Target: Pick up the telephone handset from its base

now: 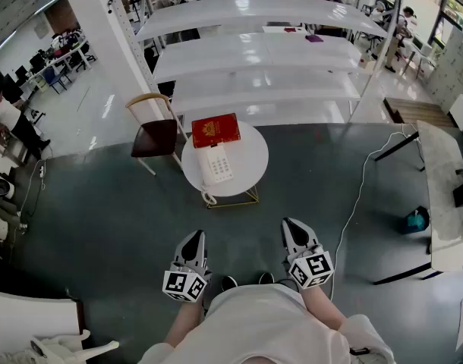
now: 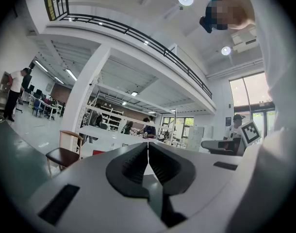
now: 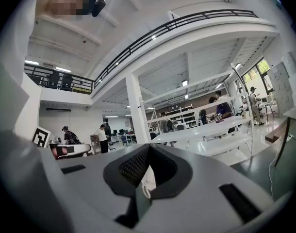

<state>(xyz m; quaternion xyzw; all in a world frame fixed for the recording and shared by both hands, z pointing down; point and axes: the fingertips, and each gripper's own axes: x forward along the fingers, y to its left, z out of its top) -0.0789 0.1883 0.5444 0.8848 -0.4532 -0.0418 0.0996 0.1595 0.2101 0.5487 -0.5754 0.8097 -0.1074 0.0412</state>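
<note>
Gold print on the red book is too small to read. Just near of it, the telephone handset rests on its base on the round white table. The left gripper and right gripper, well apart from the table, have their fingers pressed together, holding nothing.

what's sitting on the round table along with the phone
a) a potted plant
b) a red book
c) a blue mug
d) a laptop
b: in the head view a red book lies at the far side of the round white table, just beyond the white telephone; no mug, laptop or plant is on it.
</note>
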